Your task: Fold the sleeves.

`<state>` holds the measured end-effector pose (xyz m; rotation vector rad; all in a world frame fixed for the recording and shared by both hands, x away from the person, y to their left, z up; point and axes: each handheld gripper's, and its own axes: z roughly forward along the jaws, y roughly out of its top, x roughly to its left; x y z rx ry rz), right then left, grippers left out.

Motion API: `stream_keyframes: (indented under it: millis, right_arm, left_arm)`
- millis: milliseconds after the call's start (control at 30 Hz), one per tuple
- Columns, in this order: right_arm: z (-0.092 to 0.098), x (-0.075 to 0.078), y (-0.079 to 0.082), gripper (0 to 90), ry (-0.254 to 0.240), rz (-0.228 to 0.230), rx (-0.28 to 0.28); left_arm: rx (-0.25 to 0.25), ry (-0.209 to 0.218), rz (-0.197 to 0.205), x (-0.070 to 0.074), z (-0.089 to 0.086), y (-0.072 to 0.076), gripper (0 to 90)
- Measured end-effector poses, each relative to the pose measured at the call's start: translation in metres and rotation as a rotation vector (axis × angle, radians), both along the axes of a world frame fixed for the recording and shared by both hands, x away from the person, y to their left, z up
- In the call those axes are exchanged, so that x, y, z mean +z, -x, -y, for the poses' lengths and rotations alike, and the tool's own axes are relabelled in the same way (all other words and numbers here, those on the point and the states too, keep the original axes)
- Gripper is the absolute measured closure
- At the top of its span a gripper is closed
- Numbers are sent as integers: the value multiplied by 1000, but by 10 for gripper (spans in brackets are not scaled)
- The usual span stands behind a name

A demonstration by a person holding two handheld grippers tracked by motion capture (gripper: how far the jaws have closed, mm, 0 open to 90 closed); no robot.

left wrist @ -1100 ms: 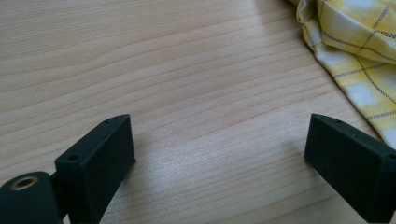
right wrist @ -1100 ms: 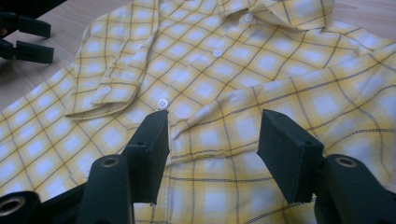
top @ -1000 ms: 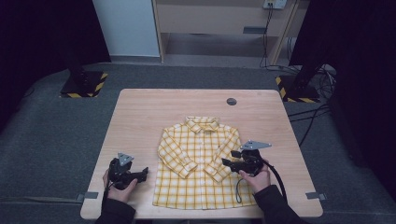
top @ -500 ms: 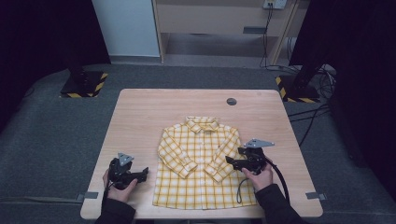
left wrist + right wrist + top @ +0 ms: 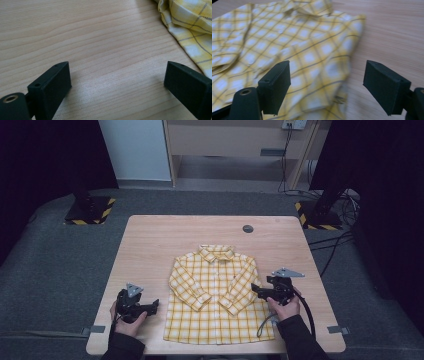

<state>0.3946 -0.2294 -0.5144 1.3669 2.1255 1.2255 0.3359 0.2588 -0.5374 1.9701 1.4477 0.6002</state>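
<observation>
Left gripper (image 5: 151, 306): sits on the wooden table (image 5: 150, 245) just off the shirt's left hem edge, jaws spread wide with bare wood between them and nothing in them; in its own view the yellow cloth lies beyond its right jaw, apart from it.

Shirt (image 5: 216, 292): a small yellow plaid button-up, front side up in the middle of the table toward the person's edge, collar pointing away, both sleeves folded in and crossing over the chest.

How the shirt should handle: by the look of it, light, soft and floppy, with no stiffness. Expect it to sag and drag from any single pinch, and a folded sleeve could slide open if tugged.

Where to take hold: my call is the side seam or shoulder edge, pinching the doubled cloth at the rim, both sides together so it lifts level.

Right gripper (image 5: 256, 290): at the shirt's right side, beside the folded right sleeve. Its jaws have just been opening and stand wide now; in its own view the shirt's right edge (image 5: 342, 75) lies between the jaws, the pads not pressing on it.

Containers: none on the table; only a small dark round disc (image 5: 248, 228) lies beyond the shirt's collar, well apart from it.
</observation>
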Motion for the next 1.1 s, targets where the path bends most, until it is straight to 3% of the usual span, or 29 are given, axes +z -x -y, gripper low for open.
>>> stream_keyframes:
  millis: [667, 1100]
  right_arm:
    - [58, -5, -3, 138, 22, -21, -161]
    - [72, -8, -4, 112, 33, -36, -196]
  left_arm:
    - [-3, -8, -2, 0, 0, -1, 55]
    - [-5, -8, -3, 0, 1, -1, 50]
